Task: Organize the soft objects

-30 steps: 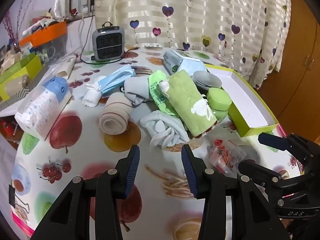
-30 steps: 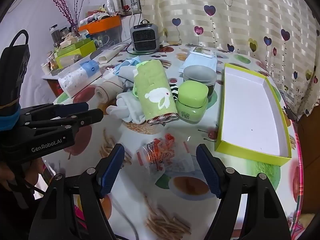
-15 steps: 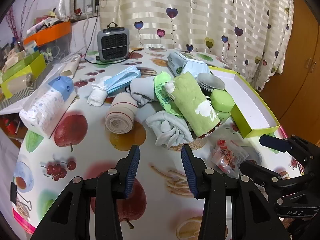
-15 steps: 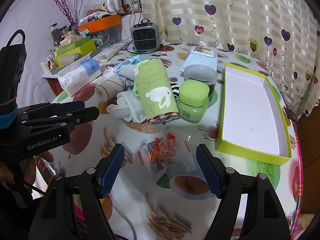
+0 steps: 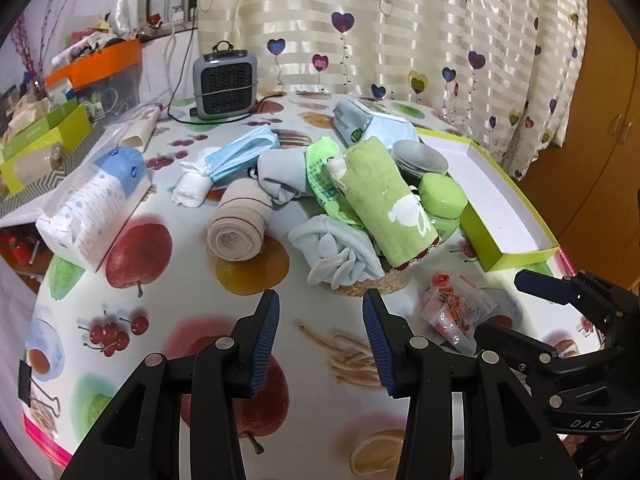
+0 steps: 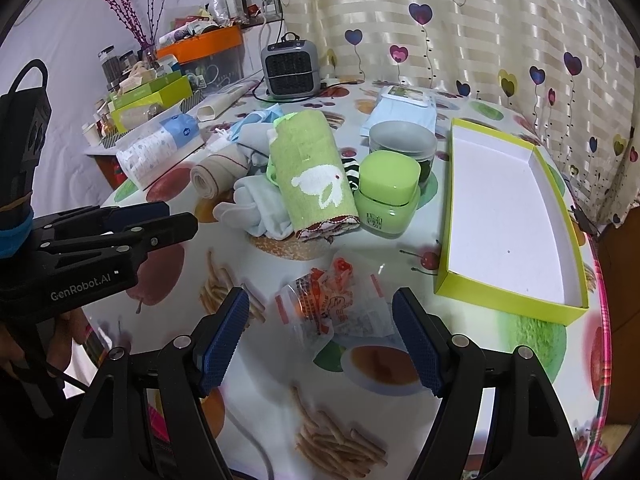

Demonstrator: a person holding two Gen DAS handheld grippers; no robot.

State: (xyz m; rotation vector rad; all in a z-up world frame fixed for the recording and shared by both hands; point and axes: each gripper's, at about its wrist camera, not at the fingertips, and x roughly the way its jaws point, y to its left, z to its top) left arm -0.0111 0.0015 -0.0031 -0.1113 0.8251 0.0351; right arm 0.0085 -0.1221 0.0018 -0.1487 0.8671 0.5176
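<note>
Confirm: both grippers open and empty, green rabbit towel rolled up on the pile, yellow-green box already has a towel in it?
Not quite. The yellow-green box is empty; the right wrist view shows only its bare white floor. The rest holds: left gripper and right gripper are open with nothing between the jaws, and the green rabbit towel lies rolled up on the pile.

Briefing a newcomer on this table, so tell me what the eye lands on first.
First comes the rolled green towel with its white rabbit, lying atop the heap of cloths mid-table. To its right sits a green jar, and beyond that the empty box with a lime rim. Near the camera, both grippers, left and right, are open, with a crinkly snack packet lying just ahead of the right one.
</note>
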